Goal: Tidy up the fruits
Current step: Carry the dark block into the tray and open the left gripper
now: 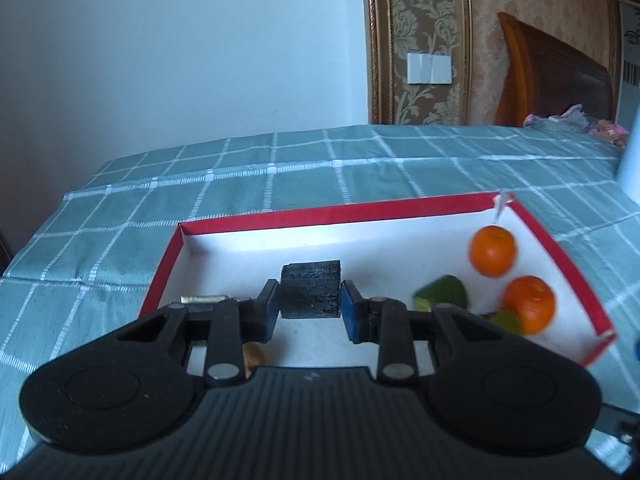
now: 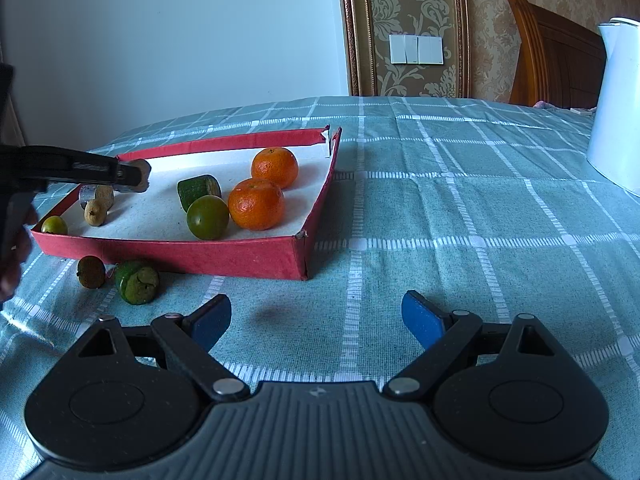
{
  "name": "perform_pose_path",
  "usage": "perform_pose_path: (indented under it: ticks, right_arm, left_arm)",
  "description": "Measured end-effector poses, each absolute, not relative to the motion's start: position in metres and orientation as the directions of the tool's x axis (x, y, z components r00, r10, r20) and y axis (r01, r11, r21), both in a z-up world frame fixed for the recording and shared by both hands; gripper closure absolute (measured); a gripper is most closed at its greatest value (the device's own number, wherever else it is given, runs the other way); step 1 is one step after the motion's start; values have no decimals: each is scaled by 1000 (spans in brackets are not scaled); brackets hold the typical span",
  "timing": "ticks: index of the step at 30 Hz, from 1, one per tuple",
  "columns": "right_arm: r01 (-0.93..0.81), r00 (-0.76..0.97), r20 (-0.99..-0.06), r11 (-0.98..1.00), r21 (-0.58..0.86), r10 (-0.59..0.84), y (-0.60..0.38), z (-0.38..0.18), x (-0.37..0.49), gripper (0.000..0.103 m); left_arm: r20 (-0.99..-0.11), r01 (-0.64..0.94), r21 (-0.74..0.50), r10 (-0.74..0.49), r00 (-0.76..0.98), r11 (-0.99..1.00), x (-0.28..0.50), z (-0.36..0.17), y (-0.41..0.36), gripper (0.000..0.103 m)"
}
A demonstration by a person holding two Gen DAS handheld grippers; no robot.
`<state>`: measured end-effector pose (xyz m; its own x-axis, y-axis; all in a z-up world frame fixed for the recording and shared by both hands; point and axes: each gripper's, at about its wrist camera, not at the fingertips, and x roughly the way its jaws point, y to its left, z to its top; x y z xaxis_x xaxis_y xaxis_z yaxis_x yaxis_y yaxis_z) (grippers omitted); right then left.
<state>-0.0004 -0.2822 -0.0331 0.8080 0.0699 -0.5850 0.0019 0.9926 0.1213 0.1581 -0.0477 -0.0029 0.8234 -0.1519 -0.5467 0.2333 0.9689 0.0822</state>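
While the right gripper (image 2: 316, 324) hangs low over the checked cloth (image 2: 460, 216) with its jaws spread wide and nothing between them, the red box (image 2: 180, 254) sits ahead of it to the left, well apart. Just in front of the box's near wall, on the cloth, lie a small brownish fruit (image 2: 91, 272) and a green cut fruit (image 2: 137, 282), side by side. Inside the box, near that wall, sit a small green fruit (image 2: 54, 225) in the left corner, a tan fruit (image 2: 96, 212) beside it, and a round green fruit (image 2: 207, 217) touching an orange (image 2: 256, 204). A green cut chunk (image 2: 199, 191) lies just behind the round green fruit, and a second orange (image 2: 275, 167) sits deeper, toward the box's far right corner.

The left gripper (image 1: 310, 310) reaches over the box from its left side, its blue pads clenched on a dark block (image 1: 311, 290) held above the white floor of the box; the oranges lie to the right of it. A hand (image 2: 16, 248) shows at the left edge of the right wrist view.

The cloth right of the box is bare up to a white jug (image 2: 616, 100) far to the right. Beyond the box stand a pale wall (image 2: 180, 40), a patterned panel with light switches (image 2: 416, 49), and a wooden headboard (image 2: 556, 60).
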Motion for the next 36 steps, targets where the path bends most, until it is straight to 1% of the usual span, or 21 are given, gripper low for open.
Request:
perform_pose_path:
  ticks: [4, 12, 21, 22, 23, 24, 25, 27, 34, 36]
  right_arm:
    - [2, 808, -586, 993, 119, 69, -282, -33, 0, 10]
    - [2, 807, -586, 993, 117, 68, -282, -33, 0, 10]
    - [1, 807, -587, 993, 115, 67, -281, -33, -1, 10]
    - [1, 807, -587, 993, 114, 67, -282, -33, -1, 10]
    - [1, 807, -587, 993, 114, 67, -282, -33, -1, 10]
    - [1, 807, -587, 993, 115, 67, -281, -33, -1, 10]
    - [1, 807, -587, 993, 114, 67, -281, -33, -1, 10]
    - [1, 807, -587, 993, 114, 66, -281, -33, -1, 10]
    - [1, 807, -587, 993, 114, 66, -281, -33, -1, 10]
    - [1, 806, -588, 994, 113, 66, -282, -33, -1, 10]
  left_arm:
    - [-567, 217, 71, -140, 812, 973, 176, -11, -48, 74]
    - [-560, 176, 77, -104, 822, 981, 199, -14, -50, 74]
    - [-584, 180, 62, -111, 804, 982, 199, -22, -45, 69]
    - [-591, 177, 58, -109, 799, 983, 199, -23, -44, 65]
    - [-593, 179, 54, -112, 797, 982, 198, -23, -43, 65]
    - [-592, 184, 57, -116, 798, 981, 197, -24, -43, 61]
    - [-592, 189, 64, -115, 798, 980, 195, -24, -43, 54]
    - [-584, 186, 78, -107, 805, 979, 191, -25, -43, 45]
    - [-570, 194, 86, -112, 814, 977, 175, -22, -36, 44]
    - [-567, 198, 77, -121, 815, 977, 168, -21, -32, 41]
